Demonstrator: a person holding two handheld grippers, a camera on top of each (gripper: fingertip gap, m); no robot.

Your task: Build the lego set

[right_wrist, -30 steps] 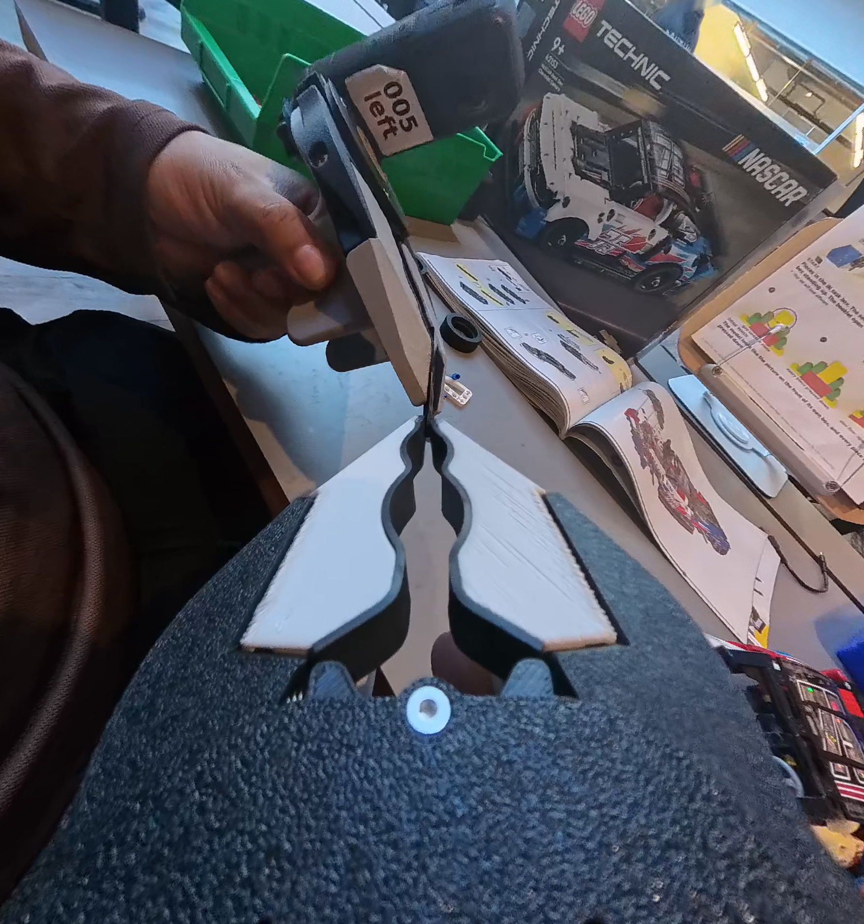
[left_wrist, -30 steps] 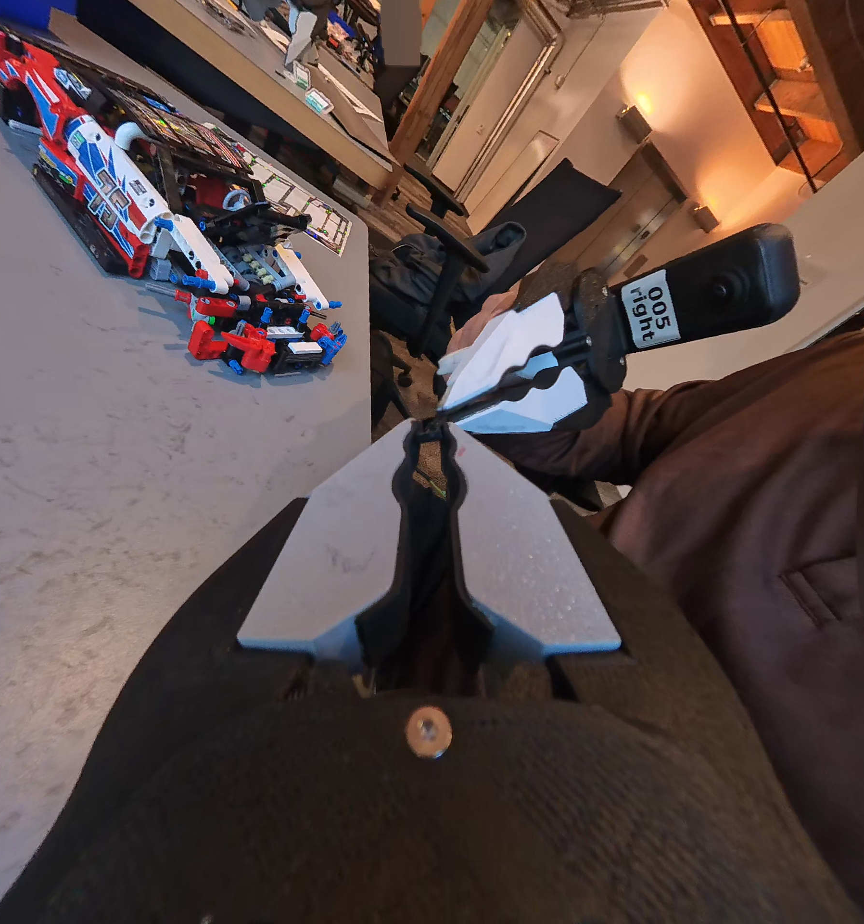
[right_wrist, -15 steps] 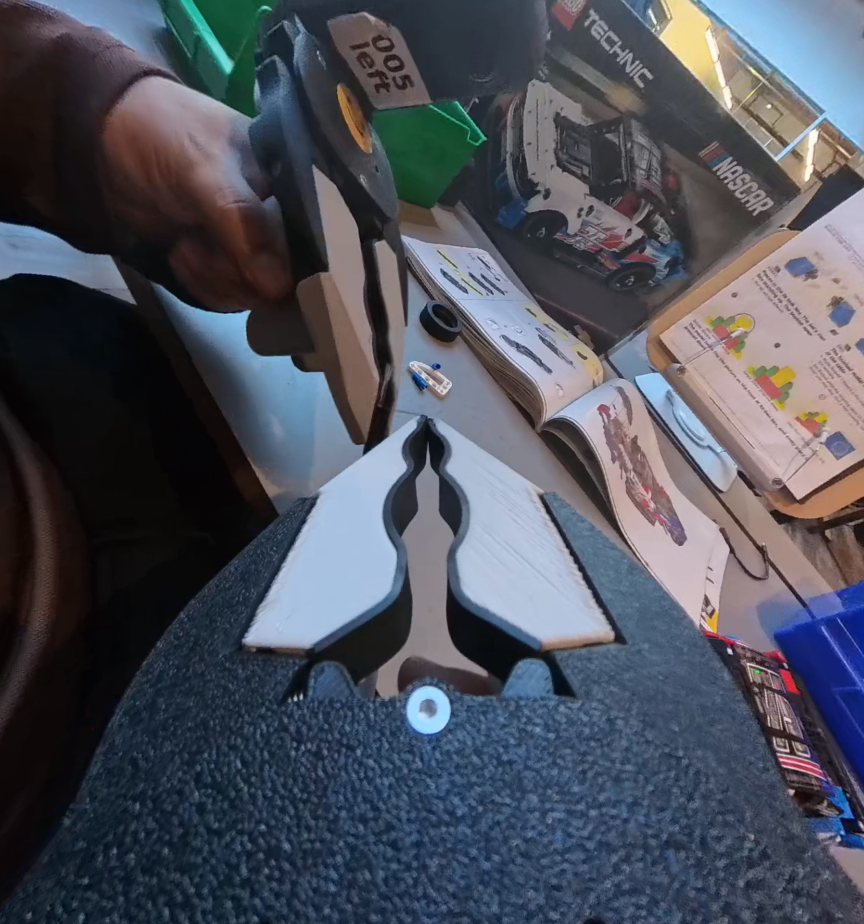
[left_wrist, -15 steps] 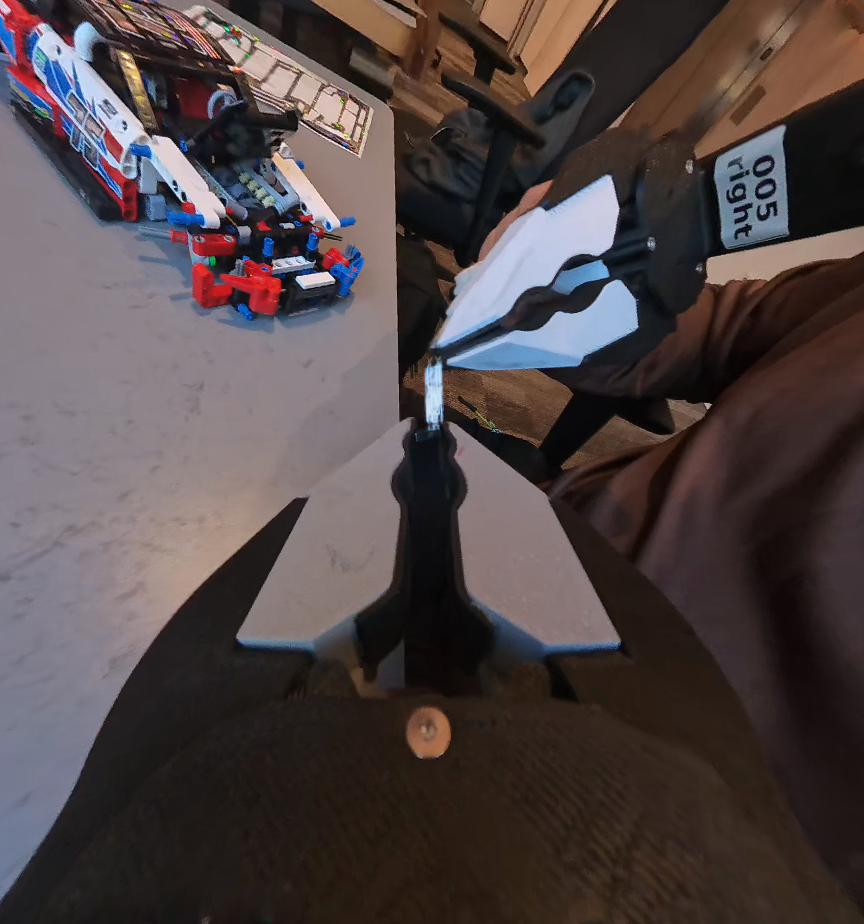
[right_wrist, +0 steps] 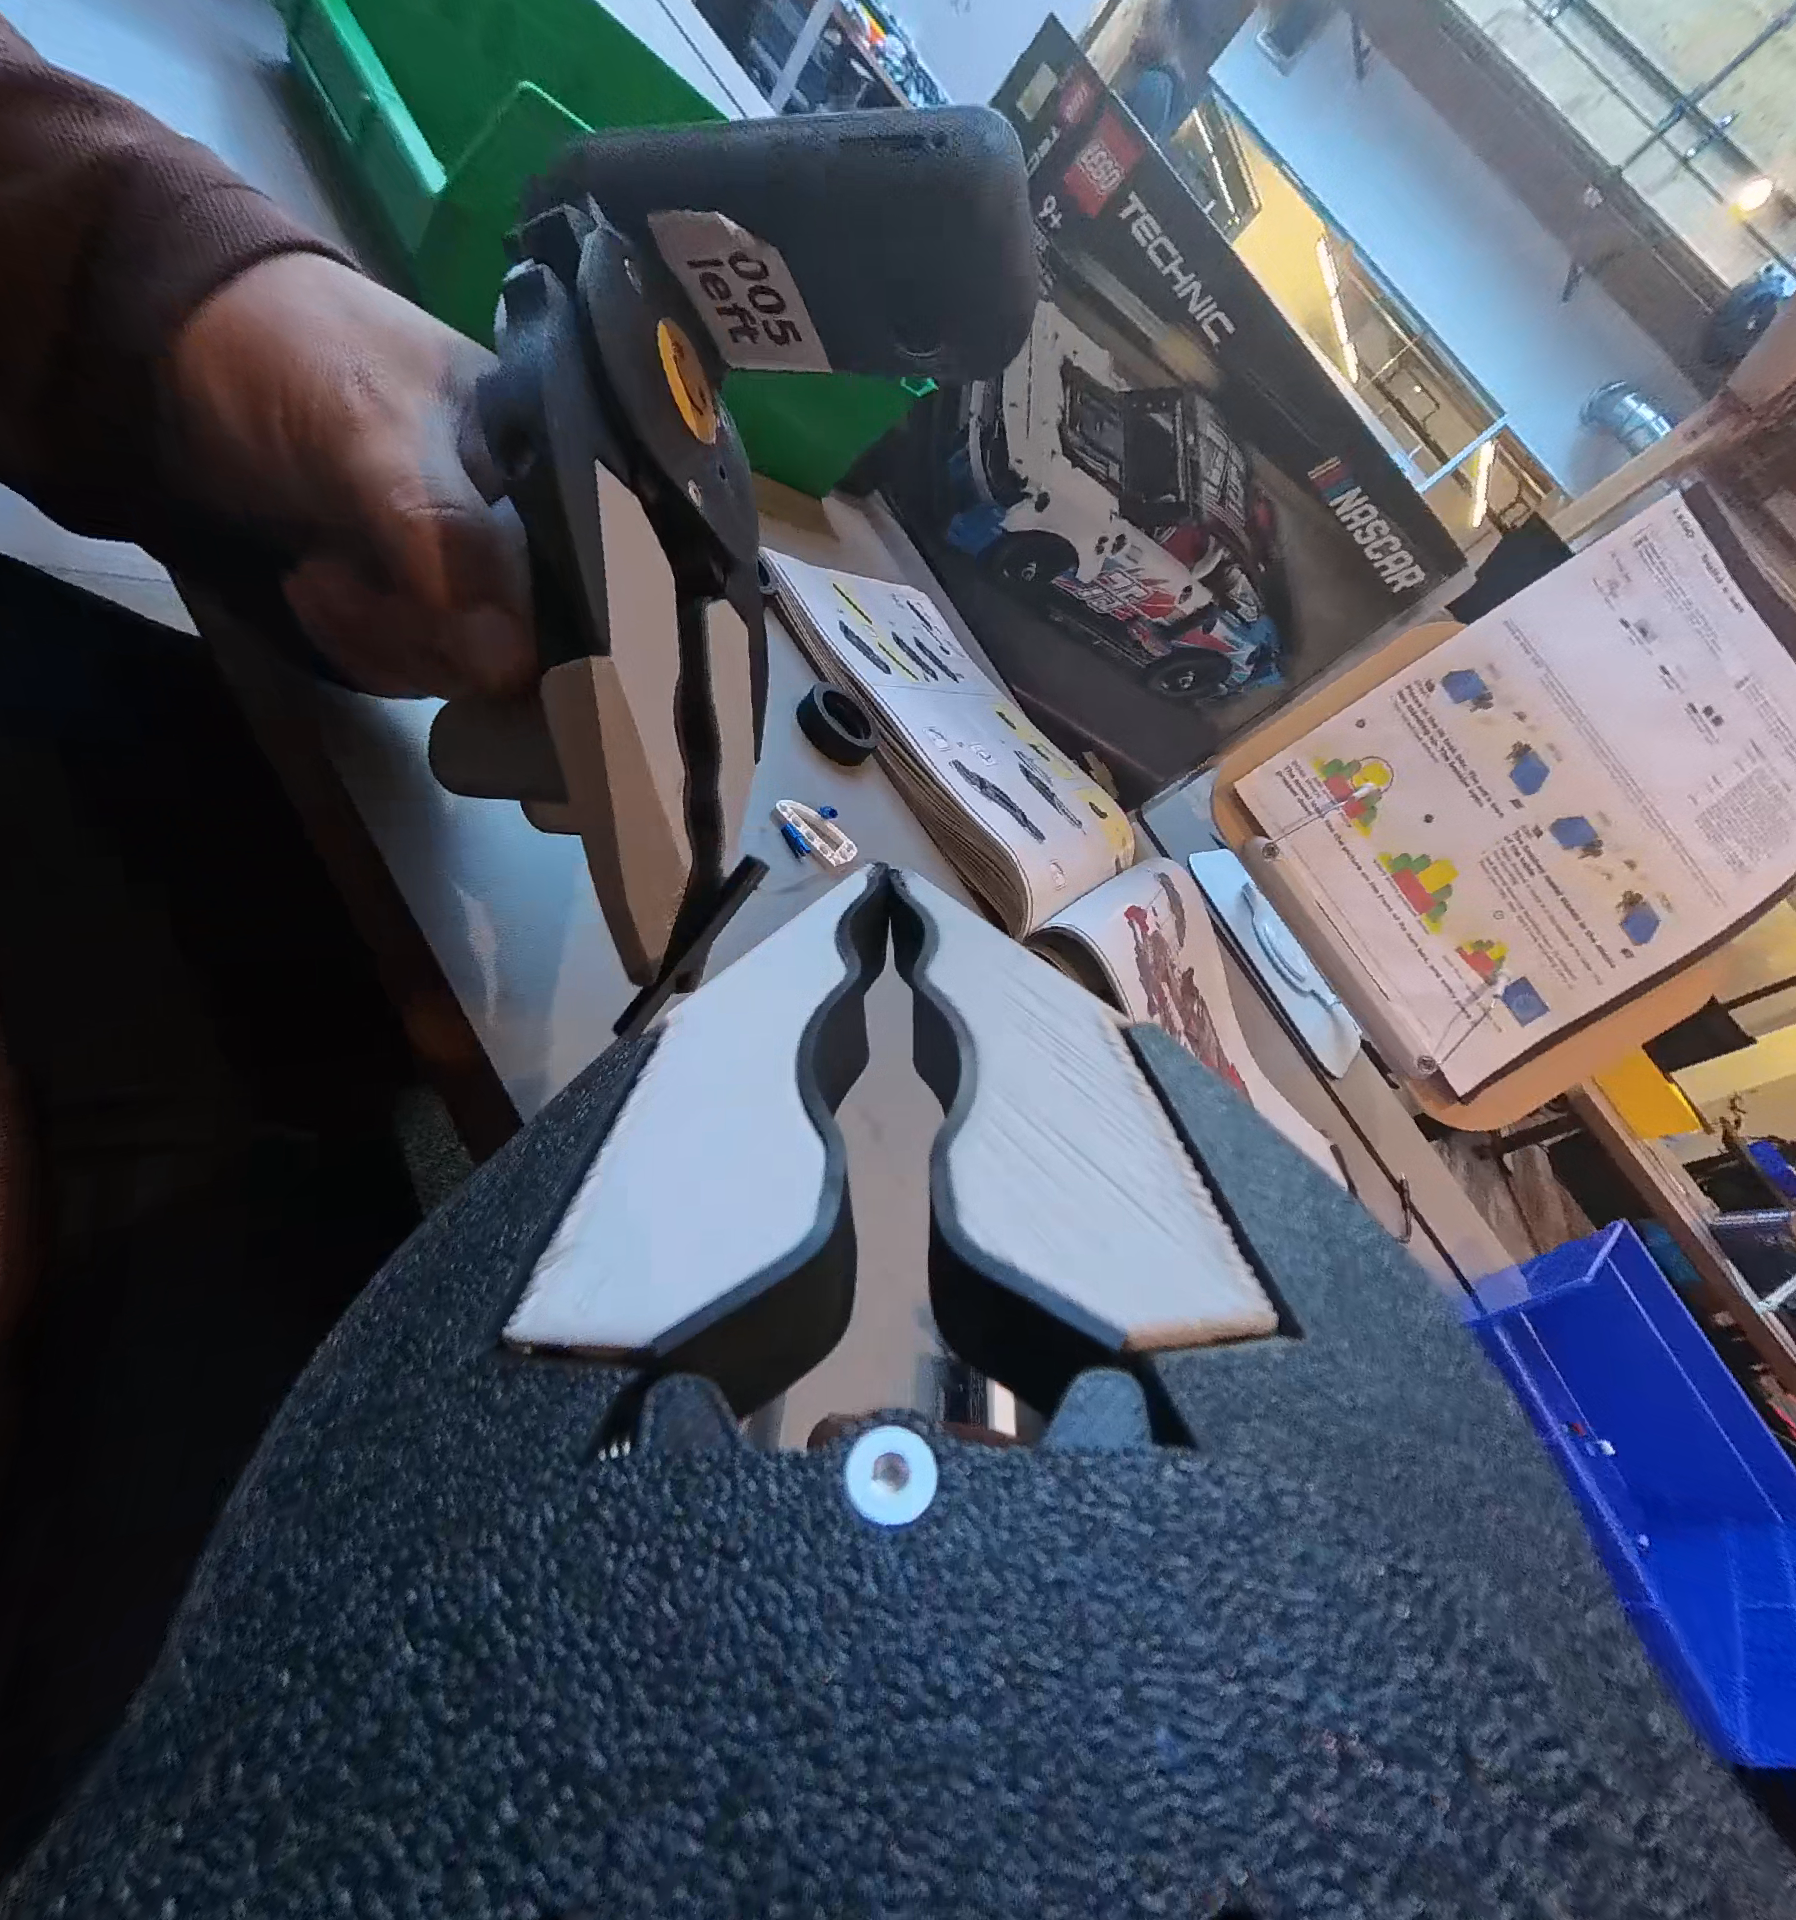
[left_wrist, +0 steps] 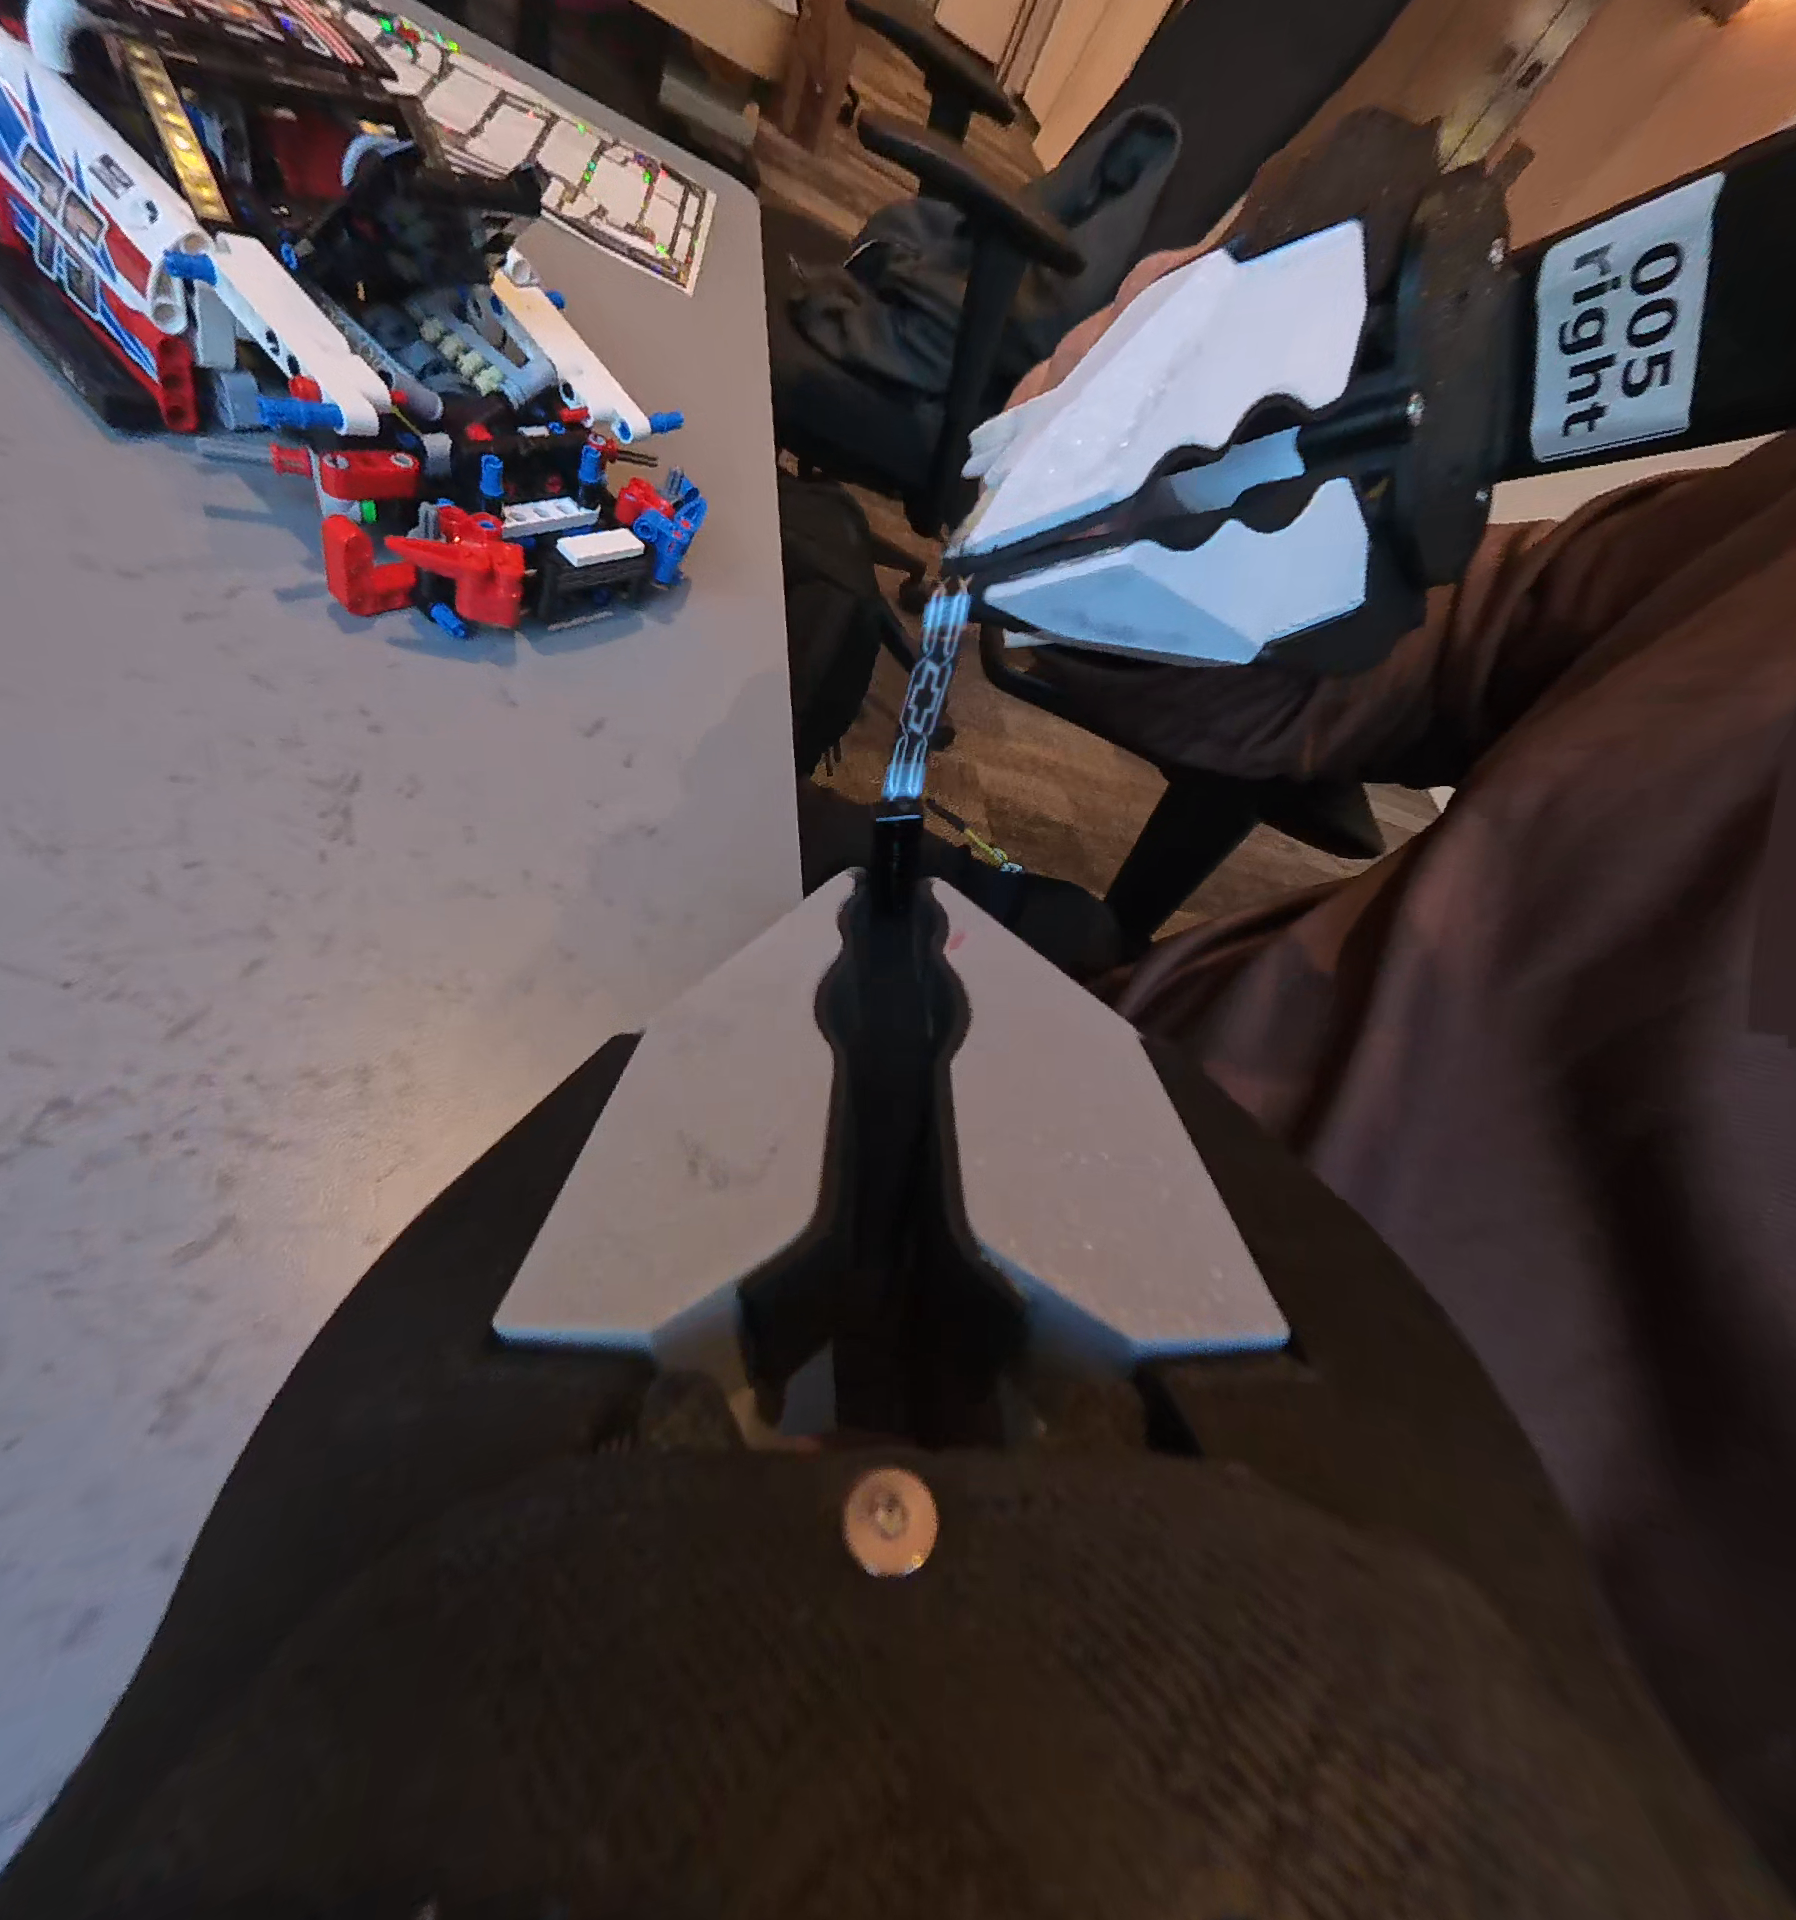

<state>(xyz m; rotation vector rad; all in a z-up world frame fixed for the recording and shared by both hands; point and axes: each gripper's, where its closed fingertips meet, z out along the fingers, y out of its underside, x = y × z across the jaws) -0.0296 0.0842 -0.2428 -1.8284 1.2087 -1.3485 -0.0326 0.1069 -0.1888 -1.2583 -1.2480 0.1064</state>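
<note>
My left gripper is shut on a thin black Lego piece that sticks out past its tips. A narrow sticker strip with a black and pale blue pattern runs from that piece up to my right gripper, which is shut on its top end. In the right wrist view my right gripper is shut, and the sticker does not show there. The left gripper holds the black piece just left of the right tips. The part-built red, white and blue Lego car lies at the far left of the grey table.
A sticker sheet lies behind the car. An open instruction booklet, a black tyre, a small white part with blue pins, the set's box, a green bin, a blue bin and a clipboard surround the table. An office chair stands beyond the table's edge. Spacing between my two grippers at the tips: around 6 centimeters.
The gripper tips were touching; they have drawn apart, and the sticker strip has come into view, stretched between the right tips and the black piece. The right gripper has swung right.
</note>
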